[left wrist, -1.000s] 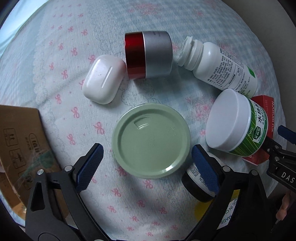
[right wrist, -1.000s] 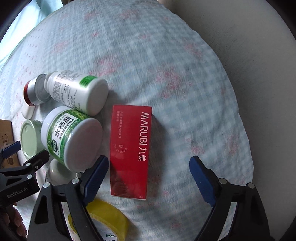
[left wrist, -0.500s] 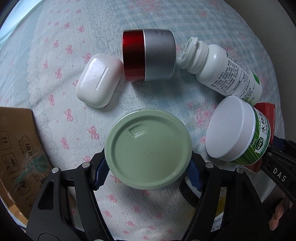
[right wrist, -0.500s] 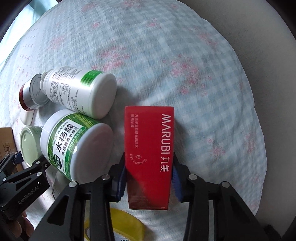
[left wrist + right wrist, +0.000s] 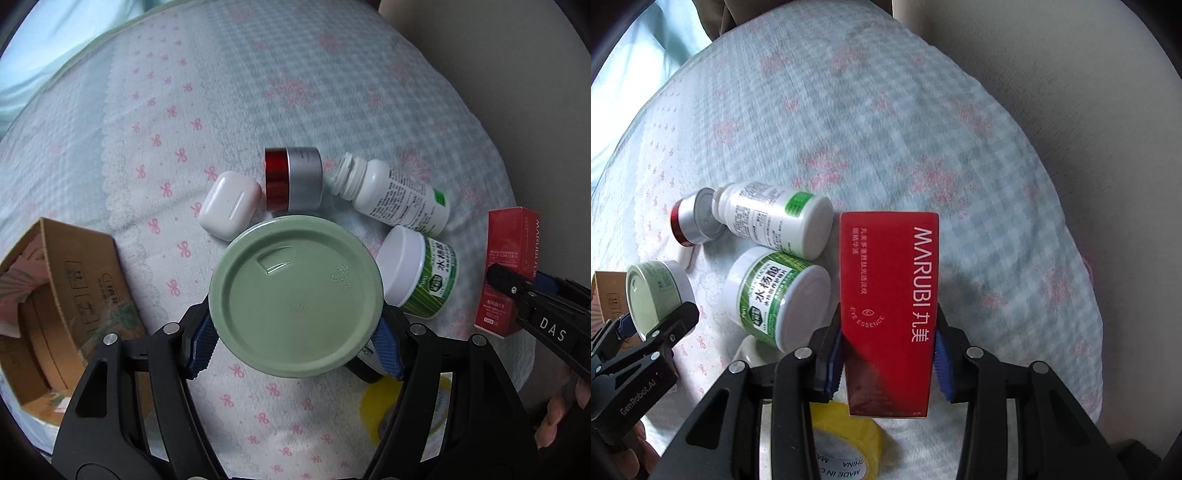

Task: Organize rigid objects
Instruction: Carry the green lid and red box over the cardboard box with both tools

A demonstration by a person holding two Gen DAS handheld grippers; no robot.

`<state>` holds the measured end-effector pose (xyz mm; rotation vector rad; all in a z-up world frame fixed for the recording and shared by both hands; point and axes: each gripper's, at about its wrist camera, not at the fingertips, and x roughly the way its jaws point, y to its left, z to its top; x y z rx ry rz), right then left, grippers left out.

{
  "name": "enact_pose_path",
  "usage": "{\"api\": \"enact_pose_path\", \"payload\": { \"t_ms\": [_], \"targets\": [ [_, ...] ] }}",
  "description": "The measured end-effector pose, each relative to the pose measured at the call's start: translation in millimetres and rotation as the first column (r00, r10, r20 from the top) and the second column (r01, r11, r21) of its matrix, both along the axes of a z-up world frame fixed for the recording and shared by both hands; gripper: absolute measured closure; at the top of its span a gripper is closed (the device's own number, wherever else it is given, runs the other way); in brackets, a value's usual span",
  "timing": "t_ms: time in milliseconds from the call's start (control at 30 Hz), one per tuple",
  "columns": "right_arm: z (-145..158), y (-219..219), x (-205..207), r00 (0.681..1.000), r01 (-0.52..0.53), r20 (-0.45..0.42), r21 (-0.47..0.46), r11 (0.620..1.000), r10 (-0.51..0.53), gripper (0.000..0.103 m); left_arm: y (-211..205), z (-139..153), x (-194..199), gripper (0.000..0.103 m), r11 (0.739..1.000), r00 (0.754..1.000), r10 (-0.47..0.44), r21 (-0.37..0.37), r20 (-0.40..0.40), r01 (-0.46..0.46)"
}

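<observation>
The left gripper (image 5: 295,343) had its jaws clamped on the sides of a round jar with a pale green lid (image 5: 295,295), held clear above the bed (image 5: 258,110). The right gripper (image 5: 886,354) had its jaws pinched on the long sides of a red carton (image 5: 890,314) marked MARUBI, likewise held off the bedcover.

On the bedcover, toward the bed's right edge, the remaining items lay close together. A white earbud case (image 5: 229,210) lay just beside a red-and-silver jar (image 5: 293,177) resting on its side. An uncapped white bottle (image 5: 391,199) lay on its side with its mouth toward the silver jar. A white-lidded tub with a green label (image 5: 417,277) lay tilted just beside that bottle. A roll of yellow tape (image 5: 846,439) lay near the bed's near edge, partly hidden by the right gripper. A dark-based container (image 5: 364,365) was largely hidden behind the green-lidded jar; its kind could not be determined.

An open cardboard box (image 5: 62,288) sat at the bed's left edge.
</observation>
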<state>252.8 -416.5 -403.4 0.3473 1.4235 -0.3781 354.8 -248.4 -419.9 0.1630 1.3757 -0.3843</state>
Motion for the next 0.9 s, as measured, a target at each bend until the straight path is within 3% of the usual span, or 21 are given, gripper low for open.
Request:
{"api": "enact_pose_path", "payload": {
  "t_ms": [267, 533, 733, 900],
  "targets": [
    [101.6, 39.8, -1.9, 0.989, -0.088, 0.114, -0.036, 0.996, 0.091, 0.066, 52.3, 121.8, -20.7, 0.036, 0.996, 0.992, 0.061, -0.064, 0.112, -0.054],
    [182.7, 120.6, 1.2, 0.944, -0.230, 0.239, -0.013, 0.973, 0.227, 0.066, 156.2, 211.8, -35.3, 0.036, 0.986, 0.971, 0.157, -0.092, 0.183, -0.142],
    [216.2, 203.5, 9.5, 0.905, -0.338, 0.286, 0.039, 0.940, 0.314, 0.066, 248.5, 239.7, -49.3, 0.036, 0.975, 0.953, 0.220, -0.069, 0.210, -0.210],
    [208.1, 265.5, 28.4, 0.890, -0.392, 0.296, 0.105, 0.914, 0.347, 0.066, 320.9, 226.1, -51.5, 0.036, 0.964, 0.946, 0.267, -0.056, 0.186, -0.261]
  ]
}}
